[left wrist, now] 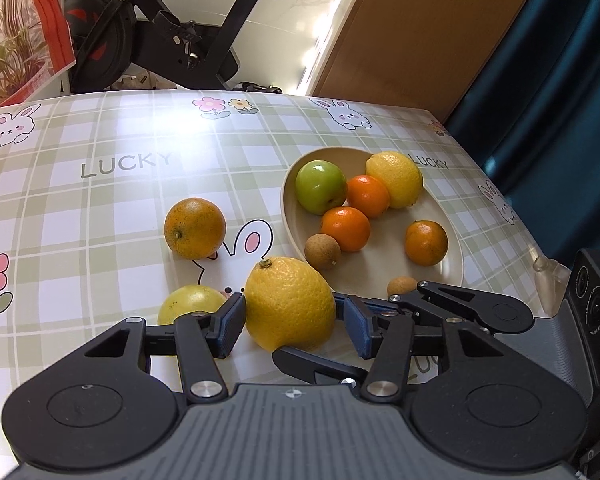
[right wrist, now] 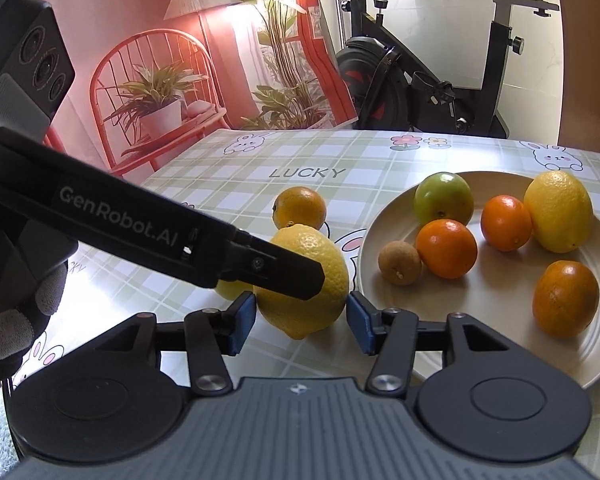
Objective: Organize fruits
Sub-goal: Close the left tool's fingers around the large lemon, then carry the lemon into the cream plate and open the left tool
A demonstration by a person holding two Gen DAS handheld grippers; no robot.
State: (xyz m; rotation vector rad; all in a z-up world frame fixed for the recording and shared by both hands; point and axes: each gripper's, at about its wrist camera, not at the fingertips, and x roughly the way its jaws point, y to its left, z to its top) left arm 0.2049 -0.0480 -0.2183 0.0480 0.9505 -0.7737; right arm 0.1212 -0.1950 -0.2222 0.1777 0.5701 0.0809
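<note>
A big yellow lemon point(left wrist: 290, 308) point(right wrist: 304, 280) rests on the checked tablecloth, just left of the beige plate point(left wrist: 384, 268) point(right wrist: 480, 304). My left gripper point(left wrist: 292, 320) straddles it: the left pad touches the peel and a thin gap shows at the right pad. My right gripper point(right wrist: 302, 316) flanks the same lemon from another side, pads close to the peel, no squeeze visible. The plate holds a green apple point(left wrist: 321, 187), a second lemon point(left wrist: 396, 178), three oranges and a brown longan point(left wrist: 323, 252). An orange point(left wrist: 195, 228) and a pale yellow fruit point(left wrist: 190, 304) lie on the cloth.
The left gripper's finger point(right wrist: 284, 276) crosses in front of the lemon, held by a gloved hand point(right wrist: 12, 320). Another small longan point(left wrist: 402, 285) sits by the plate's near rim. An exercise bike point(right wrist: 420, 88) stands past the table's far edge, and a blue curtain point(left wrist: 560, 80) hangs at the right.
</note>
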